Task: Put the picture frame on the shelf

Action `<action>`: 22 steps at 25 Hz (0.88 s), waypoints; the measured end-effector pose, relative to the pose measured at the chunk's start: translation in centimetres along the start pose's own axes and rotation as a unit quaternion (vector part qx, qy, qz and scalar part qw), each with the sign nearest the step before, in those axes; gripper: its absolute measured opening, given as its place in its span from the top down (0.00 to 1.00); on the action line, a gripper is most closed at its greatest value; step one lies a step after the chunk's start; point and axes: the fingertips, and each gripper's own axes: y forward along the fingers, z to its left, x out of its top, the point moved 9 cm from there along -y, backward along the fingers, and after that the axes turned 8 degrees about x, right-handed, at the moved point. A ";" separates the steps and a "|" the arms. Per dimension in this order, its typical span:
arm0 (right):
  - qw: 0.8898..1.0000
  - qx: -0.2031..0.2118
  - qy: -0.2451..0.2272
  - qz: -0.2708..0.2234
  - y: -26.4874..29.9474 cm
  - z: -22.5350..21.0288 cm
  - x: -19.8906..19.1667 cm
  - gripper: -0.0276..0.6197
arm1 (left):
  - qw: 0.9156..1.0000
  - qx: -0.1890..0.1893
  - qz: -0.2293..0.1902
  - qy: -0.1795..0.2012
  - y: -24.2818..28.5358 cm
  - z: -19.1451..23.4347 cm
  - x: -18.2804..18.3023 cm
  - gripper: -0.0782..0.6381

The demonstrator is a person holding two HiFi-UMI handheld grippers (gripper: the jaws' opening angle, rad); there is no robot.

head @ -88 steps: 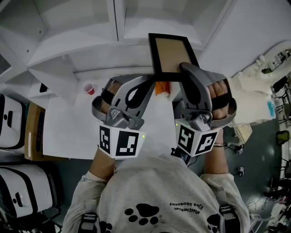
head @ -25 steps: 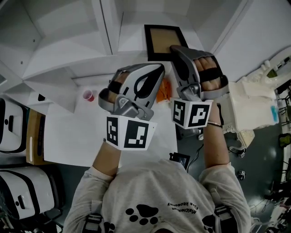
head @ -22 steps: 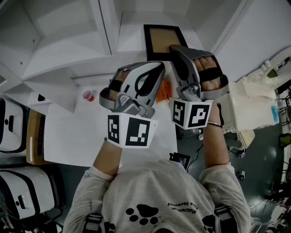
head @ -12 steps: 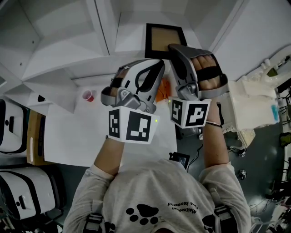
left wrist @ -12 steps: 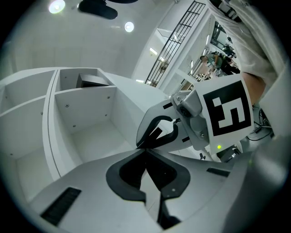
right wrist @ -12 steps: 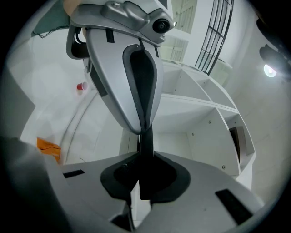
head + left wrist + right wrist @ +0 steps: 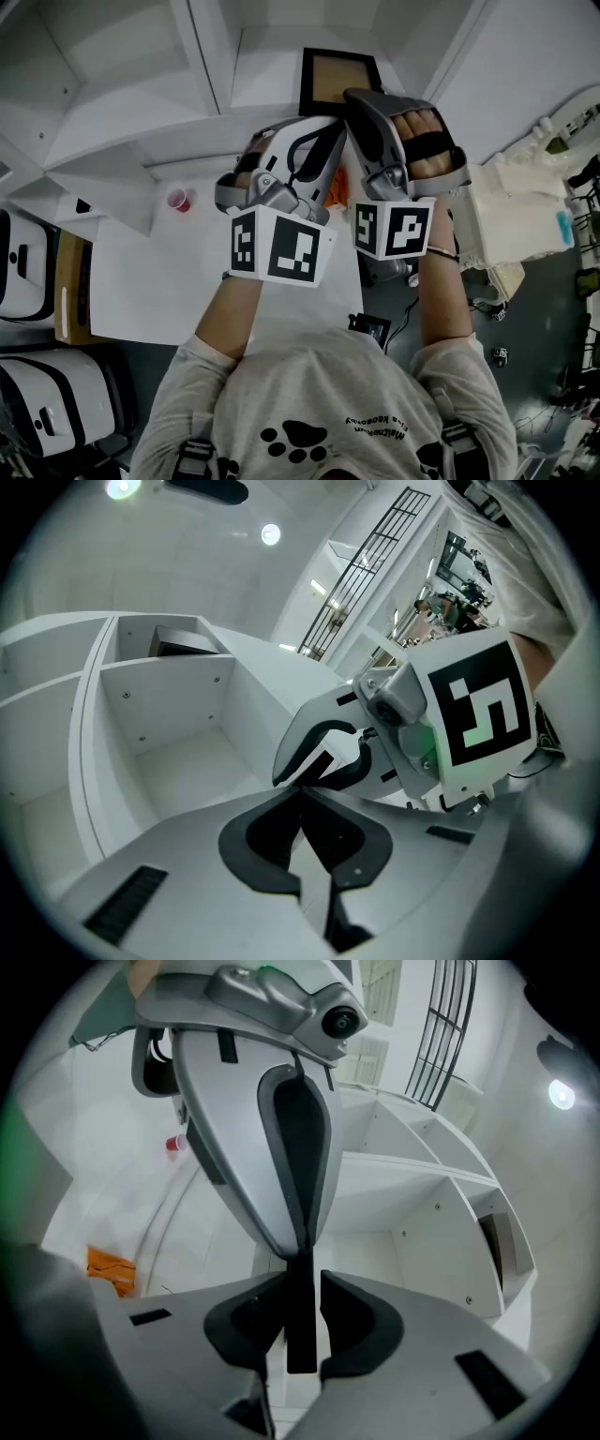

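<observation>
Small red cup [image 7: 176, 200] and orange scrap [image 7: 111, 1270] on the white table [image 7: 141, 277]

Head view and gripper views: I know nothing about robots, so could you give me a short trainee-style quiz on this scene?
1. True or false: the left gripper has the picture frame between its jaws.
2. The small cup on the table is: A red, B blue, C green.
3. Fill in: the frame's border is ____.

Key:
1. False. The frame sits between the jaws of the right gripper, which are opening.
2. A.
3. Black.
</observation>
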 end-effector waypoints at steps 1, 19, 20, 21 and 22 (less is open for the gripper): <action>1.000 0.002 0.004 -0.001 -0.1 -0.1 -0.1 0.81 | 1.000 -0.002 0.000 -0.001 0.1 -0.1 0.1 0.86; 0.998 0.054 0.038 0.024 -2.1 0.5 -1.9 0.61 | 1.000 -0.006 0.010 -0.018 2.9 -0.9 0.5 0.86; 0.997 0.054 0.038 0.026 -2.2 0.5 -2.0 0.61 | 1.000 -0.006 0.012 -0.019 3.1 -0.9 0.5 0.86; 0.997 0.054 0.038 0.028 -2.4 0.6 -2.1 0.61 | 1.000 -0.006 0.014 -0.020 3.2 -0.9 0.5 0.86; 0.997 0.054 0.038 0.030 -2.6 0.6 -2.2 0.61 | 1.000 -0.006 0.016 -0.021 3.3 -0.9 0.5 0.86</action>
